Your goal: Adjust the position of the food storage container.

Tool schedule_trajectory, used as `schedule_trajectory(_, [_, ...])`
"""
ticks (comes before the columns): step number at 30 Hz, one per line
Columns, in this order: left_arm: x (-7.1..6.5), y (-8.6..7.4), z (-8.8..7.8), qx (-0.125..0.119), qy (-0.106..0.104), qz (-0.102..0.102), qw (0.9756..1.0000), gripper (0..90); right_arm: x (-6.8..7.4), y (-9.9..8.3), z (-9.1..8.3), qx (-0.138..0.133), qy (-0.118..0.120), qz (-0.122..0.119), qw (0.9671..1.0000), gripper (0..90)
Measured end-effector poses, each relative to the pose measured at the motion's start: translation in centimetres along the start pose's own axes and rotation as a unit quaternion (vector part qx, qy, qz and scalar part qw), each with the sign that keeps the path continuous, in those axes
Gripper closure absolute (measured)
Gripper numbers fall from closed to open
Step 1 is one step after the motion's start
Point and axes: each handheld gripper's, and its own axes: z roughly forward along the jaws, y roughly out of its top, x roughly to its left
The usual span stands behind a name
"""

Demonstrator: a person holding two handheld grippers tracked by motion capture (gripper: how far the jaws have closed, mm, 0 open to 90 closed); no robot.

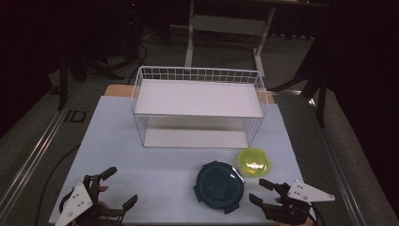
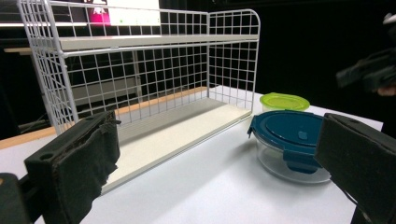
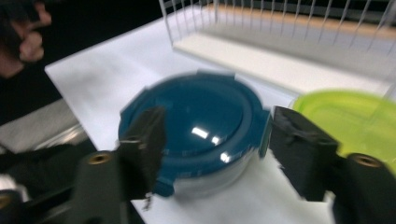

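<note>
Approaching the blue-lidded glass container (image 3: 194, 135), the right gripper (image 3: 217, 140) with jaws open and empty should straddle it squarely before closing, while the left gripper (image 2: 210, 163) waits wide open.

The high view looks forward and down over the tabletop (image 1: 141, 179) from its near edge. The left gripper view sits low at the near left corner, facing the wire rack (image 2: 140, 70). The right gripper view hangs close above the blue-lidded container (image 3: 196, 130). All three share that container, the green-lidded one (image 1: 254, 161) and the rack.
</note>
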Motion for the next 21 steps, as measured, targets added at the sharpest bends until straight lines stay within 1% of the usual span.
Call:
schedule_trajectory(1, [0.0, 0.0, 0.0, 0.000, 0.000, -0.001, 1.0000, 0.0, -0.2, -0.2, 0.2, 0.010, 0.007, 0.000, 0.9999, 43.0])
schedule_trajectory(3, [0.1, 0.0, 0.0, -0.001, -0.001, -0.002, 1.0000, 0.0, -0.3, -0.6, 0.6, 0.023, -0.001, -0.002, 0.9997, 50.3])
schedule_trajectory(5, [0.1, -0.1, 0.0, -0.001, -0.002, -0.003, 1.0000, 0.0, -0.6, -1.0, 0.8, 0.036, -0.007, -0.002, 0.9993, 59.9])
schedule_trajectory(6, [0.1, -0.1, 0.0, 0.000, -0.002, -0.003, 1.0000, 0.0, -0.7, -1.2, 1.0, 0.044, -0.001, 0.000, 0.9990, 63.6])
schedule_trajectory(7, [0.1, -0.1, 0.0, 0.000, -0.002, -0.003, 1.0000, 0.0, -0.9, -1.4, 1.2, 0.053, 0.002, -0.001, 0.9986, 66.0])
schedule_trajectory(10, [0.1, -0.1, 0.0, 0.000, -0.002, -0.001, 1.0000, 0.0, -1.1, -1.8, 1.7, 0.077, 0.004, -0.004, 0.9971, 73.3])
schedule_trajectory(13, [0.1, -0.1, 0.1, 0.002, -0.004, -0.001, 1.0000, 0.0, -1.3, -2.3, 2.3, 0.091, 0.002, -0.003, 0.9958, 87.4])
schedule_trajectory(14, [0.0, -0.1, 0.1, 0.002, -0.004, -0.001, 1.0000, 0.0, -1.4, -2.4, 2.5, 0.098, 0.000, -0.003, 0.9952, 89.7])
schedule_trajectory(15, [0.0, -0.1, 0.1, 0.001, -0.004, -0.001, 1.0000, 0.0, -1.5, -2.5, 2.7, 0.102, 0.005, -0.002, 0.9948, 89.8])
schedule_trajectory(21, [0.1, -0.1, 0.1, 0.004, -0.004, -0.003, 1.0000, 0.0, -1.6, -2.6, 3.4, 0.105, 0.018, 0.003, 0.9943, 90.0])
